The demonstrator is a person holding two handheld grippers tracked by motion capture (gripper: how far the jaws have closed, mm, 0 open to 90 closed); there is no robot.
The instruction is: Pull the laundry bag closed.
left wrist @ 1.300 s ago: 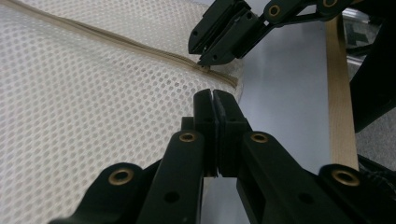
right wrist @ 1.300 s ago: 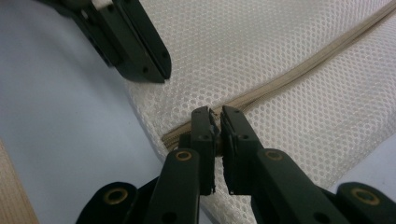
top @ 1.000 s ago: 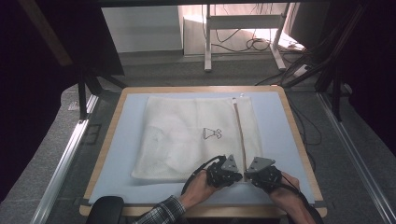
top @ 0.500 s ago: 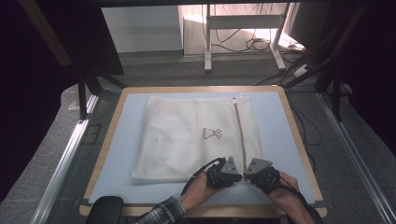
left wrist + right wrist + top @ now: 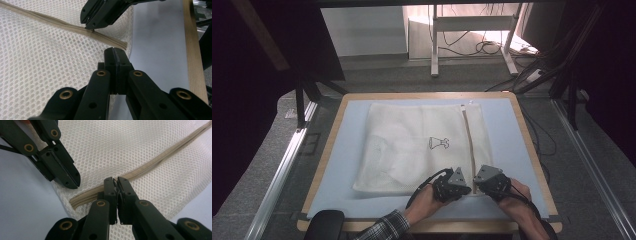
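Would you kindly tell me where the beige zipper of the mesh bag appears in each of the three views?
High view: the zipper runs down the mesh bag, right of centre.
Left gripper view: zipper slants across the top, ending mid-frame.
Right gripper view: zipper slants from upper right to lower left.
Shared landmark: the zipper's near end at the bag's edge.

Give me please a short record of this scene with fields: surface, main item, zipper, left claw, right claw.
surface: pale blue mat on a wood-rimmed table
main item: white mesh bag, lying flat
zipper: beige zipper, running along the bag's right part
left claw: left claw, shut on the bag's mesh near the zipper end
right claw: right claw, shut at the zipper
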